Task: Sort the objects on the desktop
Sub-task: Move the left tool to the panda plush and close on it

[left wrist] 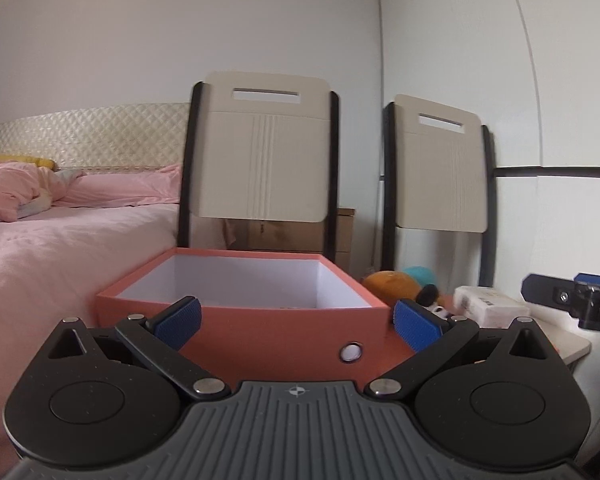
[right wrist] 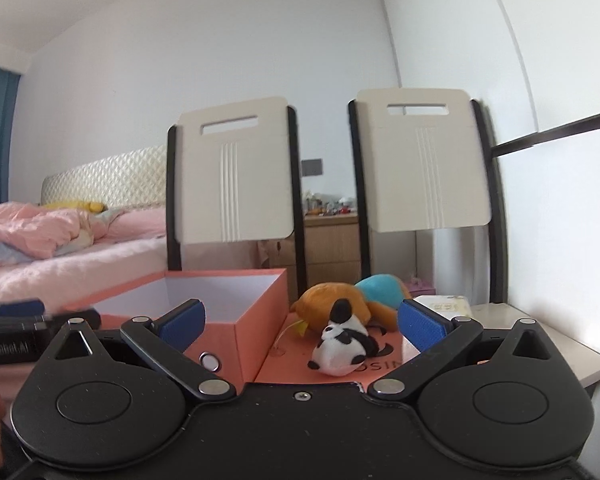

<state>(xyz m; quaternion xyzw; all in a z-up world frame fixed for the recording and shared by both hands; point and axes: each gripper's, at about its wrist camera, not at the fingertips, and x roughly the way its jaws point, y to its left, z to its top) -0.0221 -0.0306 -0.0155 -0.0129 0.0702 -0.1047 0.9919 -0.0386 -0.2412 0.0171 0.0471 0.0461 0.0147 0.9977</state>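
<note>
An open orange box with a white inside stands right in front of my left gripper, which is open and holds nothing. In the right wrist view the same box sits at the left, on its flat orange lid. A small panda plush lies on that lid between the spread fingers of my open right gripper. Behind it lie an orange plush and a teal plush. A white tissue pack rests at the right.
The objects rest on a small pale table whose right edge is close. Two folding chairs stand behind it against the wall. A bed with pink bedding lies at the left. My right gripper's tip shows at the left view's right edge.
</note>
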